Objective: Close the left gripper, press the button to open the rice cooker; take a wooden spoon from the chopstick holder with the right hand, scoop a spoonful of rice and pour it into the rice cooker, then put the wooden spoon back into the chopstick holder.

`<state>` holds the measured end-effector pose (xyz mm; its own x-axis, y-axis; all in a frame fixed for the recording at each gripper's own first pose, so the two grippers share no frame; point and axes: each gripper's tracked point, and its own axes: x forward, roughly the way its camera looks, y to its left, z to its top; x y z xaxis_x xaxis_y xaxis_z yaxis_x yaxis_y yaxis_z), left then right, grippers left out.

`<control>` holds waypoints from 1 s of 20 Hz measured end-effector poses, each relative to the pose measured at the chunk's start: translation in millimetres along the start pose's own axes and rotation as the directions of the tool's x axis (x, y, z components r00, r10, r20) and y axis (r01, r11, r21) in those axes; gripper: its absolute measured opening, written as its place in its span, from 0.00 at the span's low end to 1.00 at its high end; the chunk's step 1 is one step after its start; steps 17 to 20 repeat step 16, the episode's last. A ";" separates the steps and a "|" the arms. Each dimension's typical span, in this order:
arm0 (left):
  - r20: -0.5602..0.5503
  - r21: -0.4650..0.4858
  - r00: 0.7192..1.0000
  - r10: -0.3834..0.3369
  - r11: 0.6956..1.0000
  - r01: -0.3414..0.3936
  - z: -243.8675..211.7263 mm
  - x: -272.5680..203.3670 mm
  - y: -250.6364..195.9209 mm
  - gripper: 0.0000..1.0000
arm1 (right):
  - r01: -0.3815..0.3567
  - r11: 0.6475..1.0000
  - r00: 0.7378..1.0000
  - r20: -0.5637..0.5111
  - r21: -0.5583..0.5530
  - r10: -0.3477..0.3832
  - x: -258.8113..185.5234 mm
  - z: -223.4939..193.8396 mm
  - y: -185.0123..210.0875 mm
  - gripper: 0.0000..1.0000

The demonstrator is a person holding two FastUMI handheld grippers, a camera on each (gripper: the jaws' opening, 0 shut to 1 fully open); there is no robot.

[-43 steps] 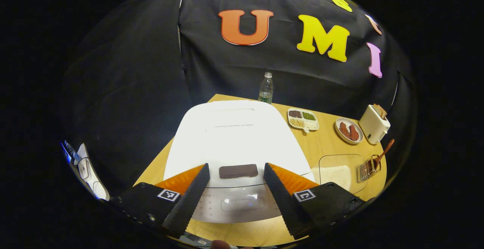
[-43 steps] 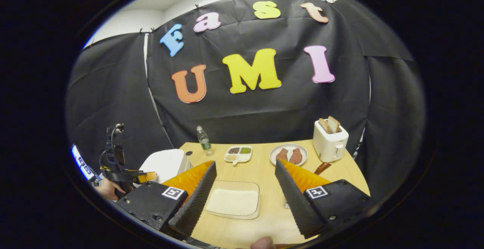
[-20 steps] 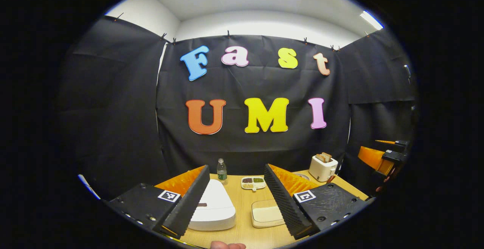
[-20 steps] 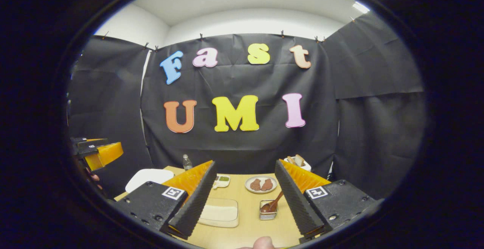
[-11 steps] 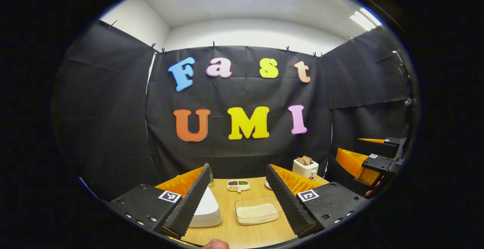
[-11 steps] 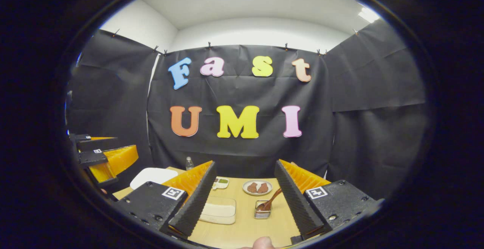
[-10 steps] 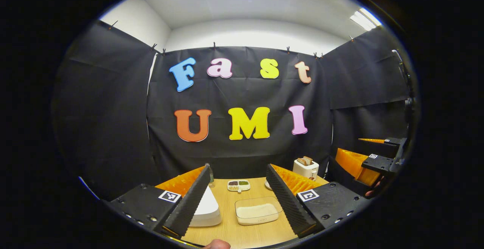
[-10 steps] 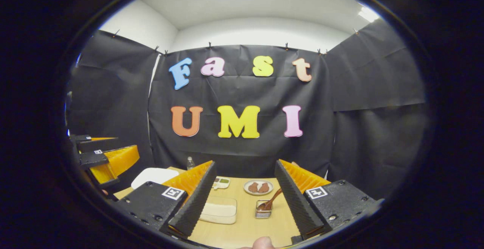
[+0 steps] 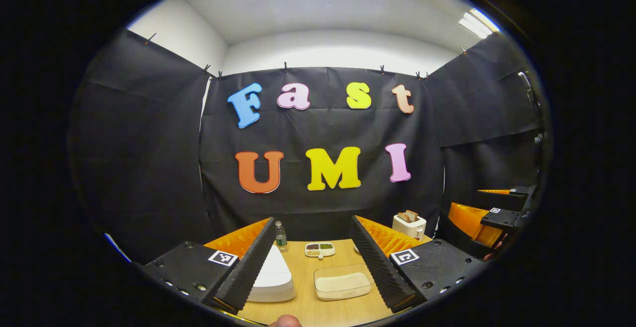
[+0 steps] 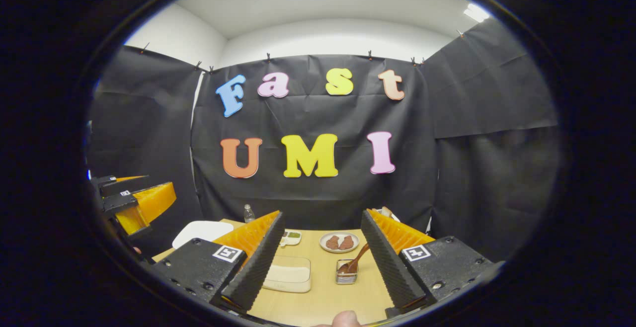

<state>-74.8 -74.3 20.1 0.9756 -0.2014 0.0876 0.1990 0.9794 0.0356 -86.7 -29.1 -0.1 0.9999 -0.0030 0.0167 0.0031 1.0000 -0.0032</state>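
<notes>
The white rice cooker [image 9: 271, 277] sits shut on the wooden table, behind my left gripper's left finger; it is also far left in the right gripper view [image 10: 201, 231]. A clear tray of rice [image 9: 343, 285] lies to its right, [image 10: 288, 272]. The wooden spoon [image 10: 358, 257] leans in the wire chopstick holder [image 10: 346, 273]. My left gripper [image 9: 312, 262] is open, held above the table's near edge with nothing between its fingers. My right gripper [image 10: 322, 257] is open too, above the table short of the holder. Each gripper shows at the edge of the other's view.
At the table's back stand a water bottle [image 9: 281, 236], a divided dish of grains [image 9: 319, 249], a plate with brown pieces [image 10: 339, 242] and a white toaster with bread [image 9: 409, 224]. A fingertip [image 10: 343, 320] shows at the bottom edge.
Both grippers have pulled back and tilted up from close over the cooker and the rice tray to a level view of the booth. Over the last half second they barely moved.
</notes>
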 end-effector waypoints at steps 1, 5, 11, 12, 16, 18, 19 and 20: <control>-0.001 0.003 1.000 0.001 1.000 -0.001 -0.4 1.0 0.1 0.96 | 0.000 1.000 1.000 0.002 0.000 0.000 0.3 0.4 -0.7 0.96; 0.003 -0.003 1.000 0.006 1.000 -0.006 0.2 1.6 0.2 0.96 | 0.000 1.000 1.000 -0.003 0.008 0.000 1.4 0.3 -1.0 1.00; 0.005 -0.006 1.000 0.023 1.000 -0.023 -0.9 3.3 2.0 0.96 | -0.003 1.000 1.000 -0.002 0.013 0.004 2.7 0.1 -0.5 1.00; 0.001 -0.003 1.000 0.021 1.000 -0.021 -1.2 3.7 1.5 0.96 | -0.003 1.000 1.000 -0.005 0.011 0.003 2.7 -0.3 -0.4 1.00; -0.001 -0.001 1.000 0.025 1.000 -0.025 -0.7 3.7 2.2 0.96 | 0.003 1.000 1.000 -0.002 0.015 -0.003 3.3 0.5 -3.5 1.00; -0.001 -0.001 1.000 0.025 1.000 -0.025 -0.7 3.7 2.2 0.96 | 0.003 1.000 1.000 -0.002 0.015 -0.003 3.3 0.5 -3.5 1.00; -0.001 -0.001 1.000 0.025 1.000 -0.025 -0.7 3.7 2.2 0.96 | 0.003 1.000 1.000 -0.002 0.015 -0.003 3.3 0.5 -3.5 1.00; -0.001 -0.001 1.000 0.025 1.000 -0.025 -0.7 3.7 2.2 0.96 | 0.003 1.000 1.000 -0.002 0.015 -0.003 3.3 0.5 -3.5 1.00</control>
